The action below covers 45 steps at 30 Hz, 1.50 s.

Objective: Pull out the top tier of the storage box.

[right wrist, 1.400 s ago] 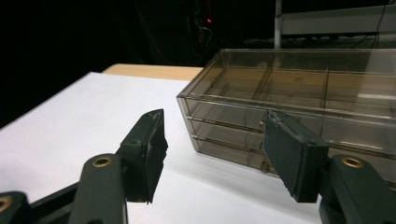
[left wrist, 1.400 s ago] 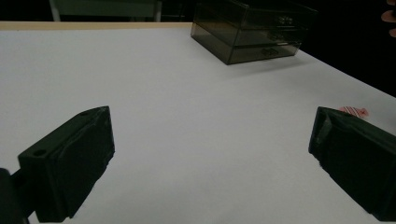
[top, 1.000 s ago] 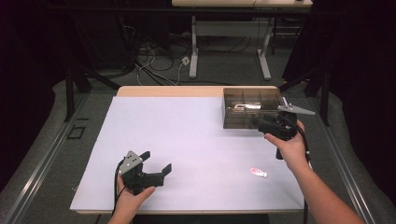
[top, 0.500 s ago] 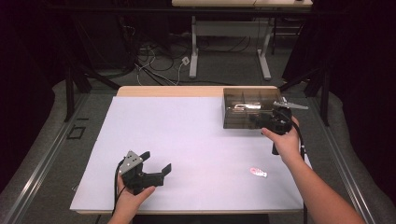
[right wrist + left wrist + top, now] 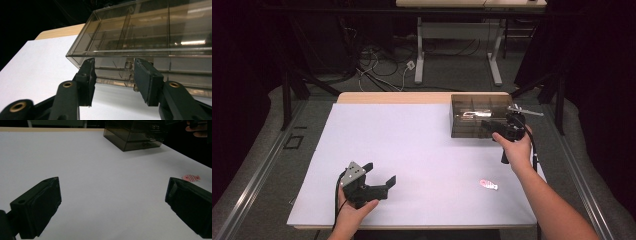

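Holding my right gripper (image 5: 113, 80) up against the front of the smoky clear plastic drawer box (image 5: 477, 115), I have its jaws partly open, one on each side of a small clear drawer knob (image 5: 129, 66), not closed on it. The box stands at the far right corner of the desk (image 5: 412, 150), which is covered by a white sheet; through its top I see inner dividers.

My left gripper (image 5: 379, 175) rests low near the front left of the desk, its jaws spread wide with nothing between them, only bare white sheet ahead. My left hand (image 5: 354, 210) wraps its handle, and my right hand (image 5: 514, 147) grips the other handle beside the box.

A small pink-and-white striped wrapped candy (image 5: 488, 185) lies alone on the sheet, toward the front right, well apart from both grippers and the box. From the left gripper view it sits just past the right jaw (image 5: 191, 178).
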### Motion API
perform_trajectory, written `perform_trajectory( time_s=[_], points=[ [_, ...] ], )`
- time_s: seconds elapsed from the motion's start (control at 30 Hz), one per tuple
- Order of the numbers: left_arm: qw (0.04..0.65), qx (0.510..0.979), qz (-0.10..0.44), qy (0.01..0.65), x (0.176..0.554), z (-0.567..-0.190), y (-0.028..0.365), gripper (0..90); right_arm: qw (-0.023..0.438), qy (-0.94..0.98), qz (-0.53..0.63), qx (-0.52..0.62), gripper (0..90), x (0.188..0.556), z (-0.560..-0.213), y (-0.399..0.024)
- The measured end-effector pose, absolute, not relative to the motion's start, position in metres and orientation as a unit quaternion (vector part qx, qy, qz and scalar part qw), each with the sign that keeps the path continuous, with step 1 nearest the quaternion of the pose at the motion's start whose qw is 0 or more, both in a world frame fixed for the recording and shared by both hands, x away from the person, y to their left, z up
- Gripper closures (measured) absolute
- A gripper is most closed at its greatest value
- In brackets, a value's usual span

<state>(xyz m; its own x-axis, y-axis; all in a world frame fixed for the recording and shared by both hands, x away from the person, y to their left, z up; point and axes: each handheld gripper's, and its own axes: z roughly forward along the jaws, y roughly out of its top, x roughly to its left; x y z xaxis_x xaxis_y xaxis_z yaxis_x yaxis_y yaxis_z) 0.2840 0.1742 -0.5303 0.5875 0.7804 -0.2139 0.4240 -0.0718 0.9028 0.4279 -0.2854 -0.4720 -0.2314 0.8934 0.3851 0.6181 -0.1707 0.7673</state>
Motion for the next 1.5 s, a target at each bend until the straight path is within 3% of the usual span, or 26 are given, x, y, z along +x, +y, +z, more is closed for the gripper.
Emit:
perform_trajectory(
  time_s=[0.37, 0.7, 1.5],
  points=[
    [0.531, 0.717, 0.164, 0.422, 0.284, -0.531, 0.173, 0.4, 0.113, 0.605, 0.467, 0.635, 63.3, 0.437, -0.483, -0.284],
    [0.528, 0.718, 0.164, 0.422, 0.285, -0.532, 0.173, 0.5, 0.092, 0.596, 0.452, 0.657, 64.6, 0.443, -0.489, -0.285],
    [0.528, 0.718, 0.164, 0.423, 0.285, -0.533, 0.172, 0.6, 0.099, 0.577, 0.443, 0.678, 68.3, 0.442, -0.500, -0.276]
  ],
)
